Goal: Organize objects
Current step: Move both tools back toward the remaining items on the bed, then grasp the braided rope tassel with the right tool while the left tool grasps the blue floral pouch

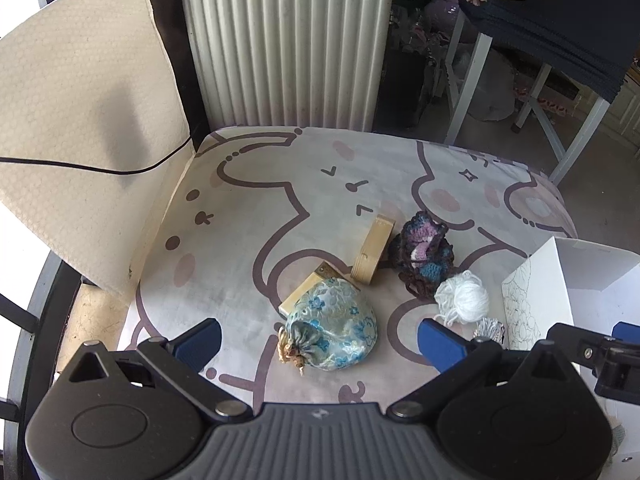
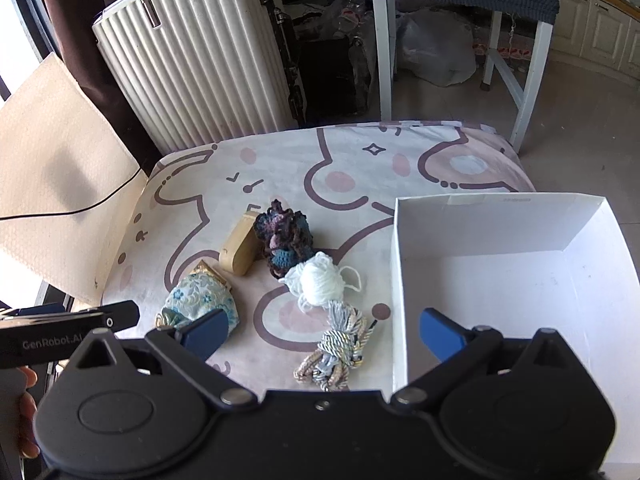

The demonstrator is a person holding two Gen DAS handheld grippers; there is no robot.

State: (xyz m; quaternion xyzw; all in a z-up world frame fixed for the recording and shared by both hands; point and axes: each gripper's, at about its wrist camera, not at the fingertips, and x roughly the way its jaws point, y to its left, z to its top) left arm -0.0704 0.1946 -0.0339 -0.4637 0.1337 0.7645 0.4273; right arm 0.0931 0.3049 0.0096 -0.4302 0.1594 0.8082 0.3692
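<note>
One cushion [image 2: 280, 152], cartoon-printed: far half bare, open room toward its back edge. One white box [image 2: 520, 280], empty, at the cushion's right edge. One blue floral pouch [image 1: 332, 328], overlapping a flat wooden piece. One dark crochet piece [image 2: 286, 240]. Two wooden blocks [image 2: 236, 254]. One white yarn ball [image 2: 320, 282]. One cord bundle [image 2: 340, 348]. Left gripper [image 1: 320, 340], right gripper [image 2: 322, 330]: fingers spread wide, holding nothing.

On the worktop [image 2: 280, 168], the pouch [image 2: 200, 304] lies nearest on the left, a wooden block [image 2: 237, 254] just behind it. Right of the block sits the crocheted piece [image 2: 286, 240], with the yarn ball [image 2: 320, 282] before it and the cord bundle [image 2: 340, 344] nearer still. The open box [image 2: 500, 280] stands at the right; a suitcase [image 2: 192, 56] stands behind the worktop.
</note>
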